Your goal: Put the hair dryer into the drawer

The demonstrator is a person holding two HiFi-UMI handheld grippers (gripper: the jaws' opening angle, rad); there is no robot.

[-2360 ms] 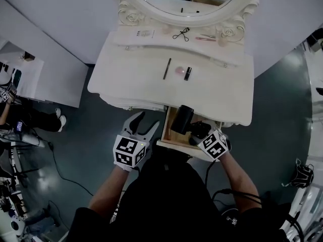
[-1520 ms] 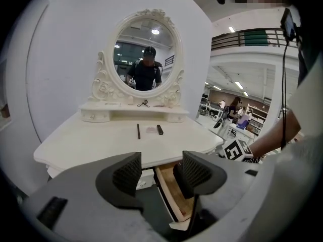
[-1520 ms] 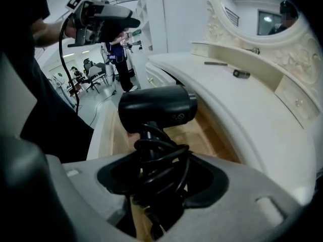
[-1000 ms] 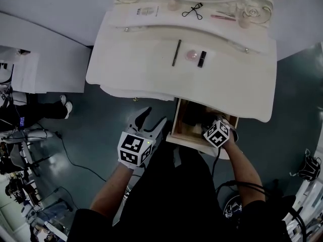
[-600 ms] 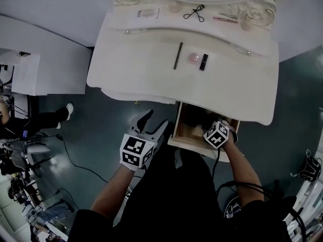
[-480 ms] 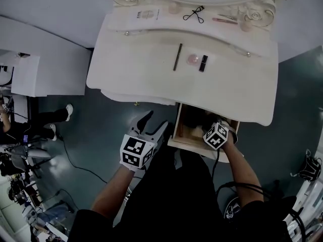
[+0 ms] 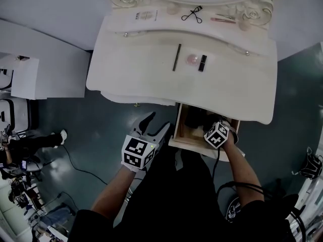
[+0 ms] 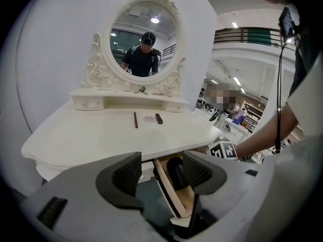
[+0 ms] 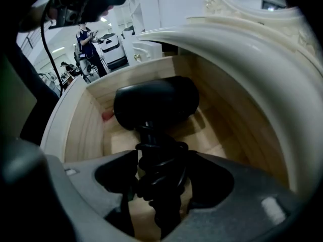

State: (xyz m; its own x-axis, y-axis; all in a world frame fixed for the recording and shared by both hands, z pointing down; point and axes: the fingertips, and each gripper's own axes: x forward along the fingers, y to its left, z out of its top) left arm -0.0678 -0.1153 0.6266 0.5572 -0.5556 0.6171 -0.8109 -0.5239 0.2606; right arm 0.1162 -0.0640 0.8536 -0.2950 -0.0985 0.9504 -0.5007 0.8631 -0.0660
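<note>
Right claw (image 9: 161,179): jaws opening, pointed steeply down into the open drawer (image 9: 90,135). The cord-wrapped handle of the hair dryer (image 9: 156,107) stood between them, and the pads did not appear to press on it. Left claw (image 8: 161,173): jaws apart and empty, held off to the left of the drawer front, with nothing but the drawer's edge seen through the gap.

Position of the hair dryer: inside the drawer, its barrel lying across the pale wooden floor toward the back and its handle reaching toward the front. The drawer hung pulled out from beneath the right part of the white dressing surface (image 7: 146,69).

Progress, as judged: the placing looked essentially done, since the hair dryer rested within the drawer walls. What remained was to finish the release and lift the right claw clear without snagging the cord. The drawer was not yet pushed shut.

Appearance of the hair dryer: matt black, with a short rounded barrel. Its black cord was wound in tight loops round the handle, which made a thick, uneven bundle.
</note>
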